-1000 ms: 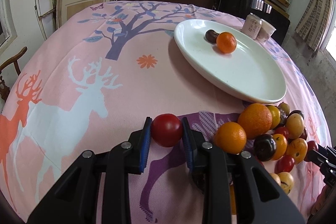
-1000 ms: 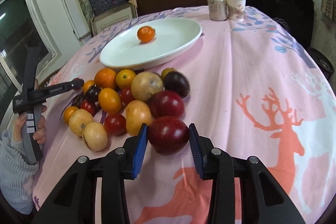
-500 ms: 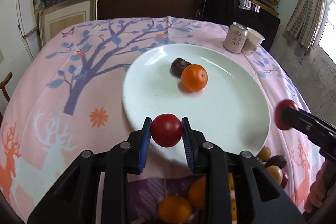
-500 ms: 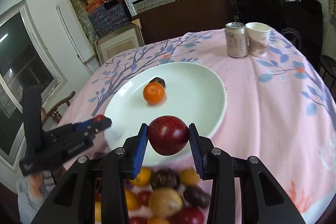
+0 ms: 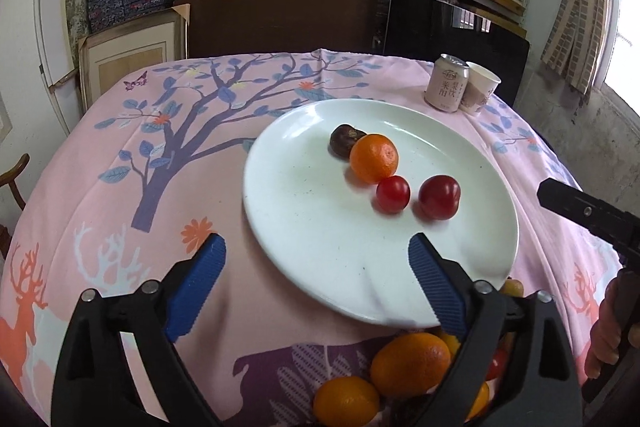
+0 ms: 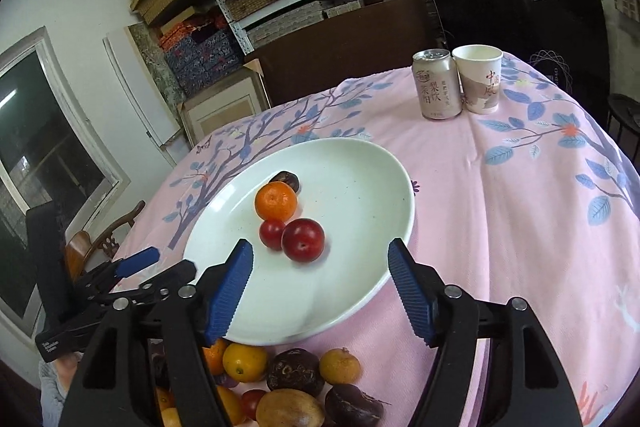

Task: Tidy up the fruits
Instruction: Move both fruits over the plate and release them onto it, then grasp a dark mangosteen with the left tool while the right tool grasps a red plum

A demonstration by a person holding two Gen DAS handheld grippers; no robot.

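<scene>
Resting on the white plate (image 5: 304, 227) are four fruits: a dark brown one (image 5: 343, 140) farthest back, an orange mandarin (image 5: 374, 158) touching it, a small red tomato (image 5: 393, 193) just in front of the mandarin, and a larger red plum (image 5: 439, 196) beside the tomato. The plate sits near the middle of the table (image 5: 100, 195), which wears a pink cloth with a tree and deer.

Much more fruit waits in a pile (image 6: 288, 383) at the near edge of the table, just below the plate rim: oranges, yellow ones, dark purple ones and small red ones. So I judge the task only started, with most pieces left to carry over.

The left gripper (image 5: 316, 281) hovers over the near rim of the plate with fingers wide apart and nothing between them. The right gripper (image 6: 320, 287) is the same, spread and empty above the plate's near edge.

At the far right corner stand a drink can (image 6: 436, 85) and a paper cup (image 6: 479, 79), touching each other.
</scene>
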